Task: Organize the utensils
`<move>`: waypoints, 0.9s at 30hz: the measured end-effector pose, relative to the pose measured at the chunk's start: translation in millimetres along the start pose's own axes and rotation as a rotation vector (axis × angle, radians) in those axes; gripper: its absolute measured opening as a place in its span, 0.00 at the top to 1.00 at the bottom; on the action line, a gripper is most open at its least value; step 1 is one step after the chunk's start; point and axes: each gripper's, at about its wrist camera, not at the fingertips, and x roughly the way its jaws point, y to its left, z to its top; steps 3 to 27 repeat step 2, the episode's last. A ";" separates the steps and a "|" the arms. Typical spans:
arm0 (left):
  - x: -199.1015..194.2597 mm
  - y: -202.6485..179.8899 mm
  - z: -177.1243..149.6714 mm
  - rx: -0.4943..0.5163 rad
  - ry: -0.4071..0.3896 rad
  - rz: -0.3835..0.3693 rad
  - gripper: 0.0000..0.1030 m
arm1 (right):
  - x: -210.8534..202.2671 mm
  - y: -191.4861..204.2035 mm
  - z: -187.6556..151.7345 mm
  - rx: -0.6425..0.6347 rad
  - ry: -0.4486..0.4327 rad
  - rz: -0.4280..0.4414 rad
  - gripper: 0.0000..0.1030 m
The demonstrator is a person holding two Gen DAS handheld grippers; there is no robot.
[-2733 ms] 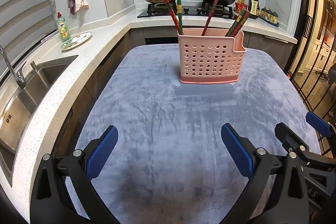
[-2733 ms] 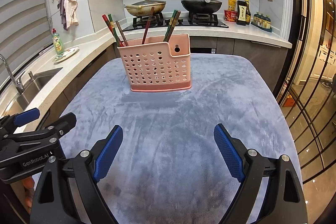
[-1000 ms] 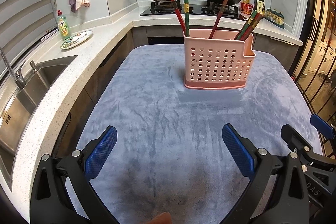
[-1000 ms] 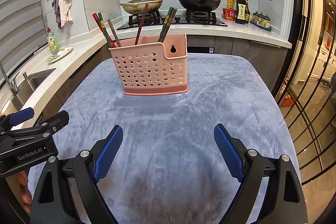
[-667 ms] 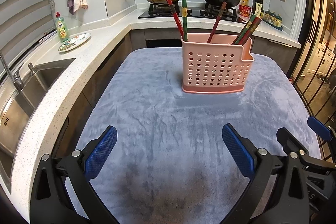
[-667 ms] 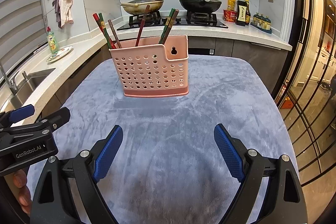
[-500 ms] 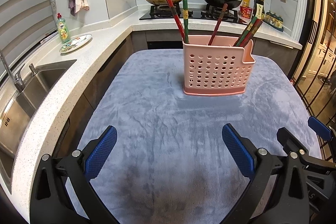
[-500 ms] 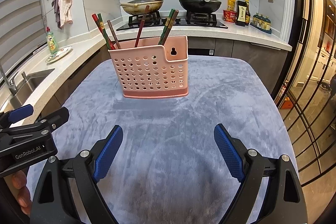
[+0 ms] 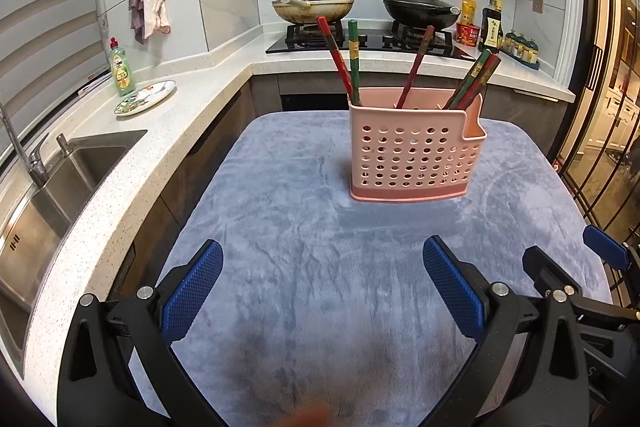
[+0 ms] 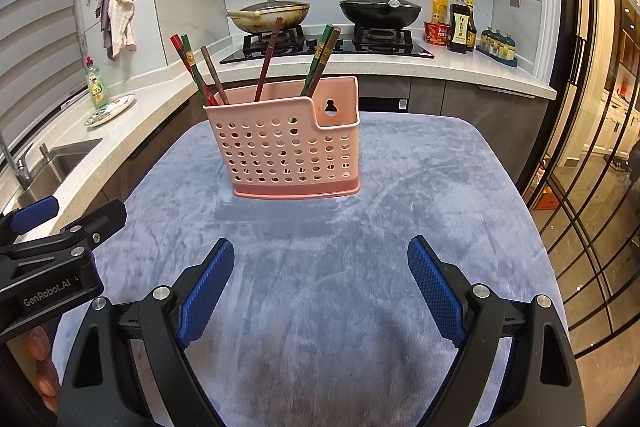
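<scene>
Bare grey cloth on the worktop (image 9: 280,227) was seen between the wide-spread, unladen left hand-held gripper (image 9: 322,287) and right hand-held gripper (image 10: 320,287) low in frame and the perforated pink holder (image 10: 294,147) at centre, where red and green chopsticks (image 10: 266,61) stood tilted.

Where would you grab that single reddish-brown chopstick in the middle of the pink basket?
Probably on the bare upper shaft of the single chopstick, coming down from above. It leans with its top end well clear of the pink basket rim and of the other sticks, so open jaws could close across it and lift along its slant.
</scene>
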 end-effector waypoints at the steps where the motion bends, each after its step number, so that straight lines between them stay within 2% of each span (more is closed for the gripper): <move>1: 0.6 -0.4 0.4 0.001 -0.001 -0.001 0.07 | 0.9 -0.3 0.9 0.002 0.000 0.000 0.18; 27: 1.3 -0.7 0.9 0.002 0.000 -0.003 0.07 | 1.6 -0.4 1.7 0.002 -0.001 -0.001 0.18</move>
